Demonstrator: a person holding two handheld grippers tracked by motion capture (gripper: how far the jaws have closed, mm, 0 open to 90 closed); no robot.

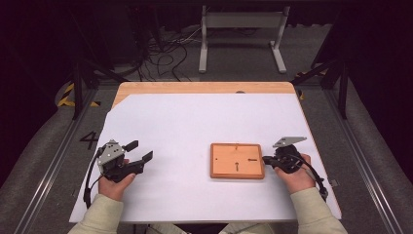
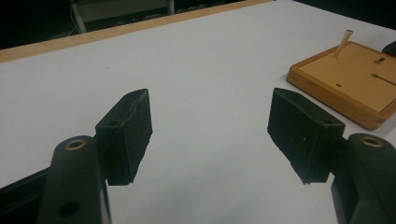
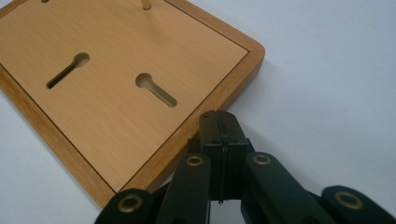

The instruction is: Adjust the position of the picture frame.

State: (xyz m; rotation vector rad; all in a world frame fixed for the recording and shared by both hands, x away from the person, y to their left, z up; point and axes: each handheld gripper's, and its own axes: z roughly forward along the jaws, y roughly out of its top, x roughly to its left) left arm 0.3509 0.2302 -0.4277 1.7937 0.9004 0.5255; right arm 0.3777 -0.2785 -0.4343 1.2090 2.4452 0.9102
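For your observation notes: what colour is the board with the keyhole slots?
The wooden board is light orange-brown with a darker rim, clearest in the right gripper view.

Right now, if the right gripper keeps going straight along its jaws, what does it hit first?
Likely the wooden board: the shut right gripper points at its near edge, tips seemingly at the rim. Whether they already touch it is unclear.

Lab, floor rails point(image 1: 46, 165), loose cables point(image 1: 165, 56), dark curtains point(image 1: 29, 48)

An orange-brown wooden board point(image 1: 237, 160) lies on a white table sheet point(image 1: 185, 122).
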